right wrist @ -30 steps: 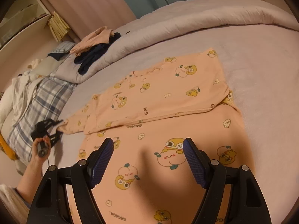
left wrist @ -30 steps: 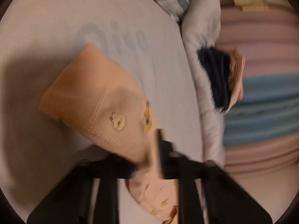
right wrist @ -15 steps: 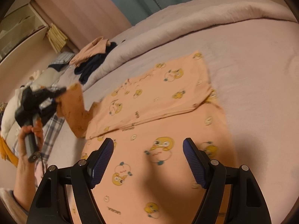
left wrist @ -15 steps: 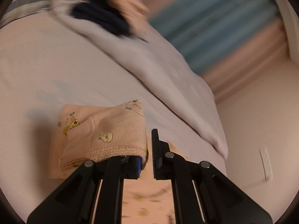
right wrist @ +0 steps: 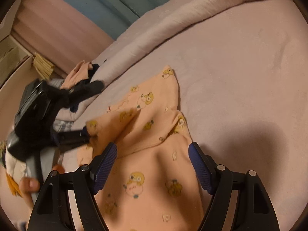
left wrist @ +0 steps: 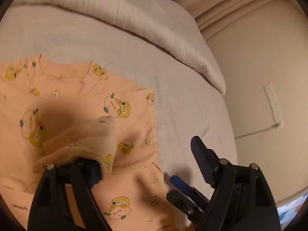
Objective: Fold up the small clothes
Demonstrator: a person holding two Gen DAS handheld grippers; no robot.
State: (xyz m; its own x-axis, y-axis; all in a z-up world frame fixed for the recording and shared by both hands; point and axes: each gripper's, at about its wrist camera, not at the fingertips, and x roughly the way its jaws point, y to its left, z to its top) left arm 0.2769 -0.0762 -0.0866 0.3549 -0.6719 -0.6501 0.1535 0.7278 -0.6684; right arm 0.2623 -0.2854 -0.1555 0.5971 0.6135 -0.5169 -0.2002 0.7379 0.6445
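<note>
Peach shirt (right wrist: pixel 154 127) cuff drapes left gripper (left wrist: pixel 146 159), jaws just opened; right gripper (right wrist: pixel 152 165) open, empty.

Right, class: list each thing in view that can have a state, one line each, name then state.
pyjama top: lying flat, partly folded.
sleeve: brought across the pyjama top, cuff draped on one left finger.
left gripper: open, jaws have just been opening, sleeve not pinched.
right gripper: open, empty, above the pyjama top.
duvet: rolled back.
clothes pile: unfolded.
</note>
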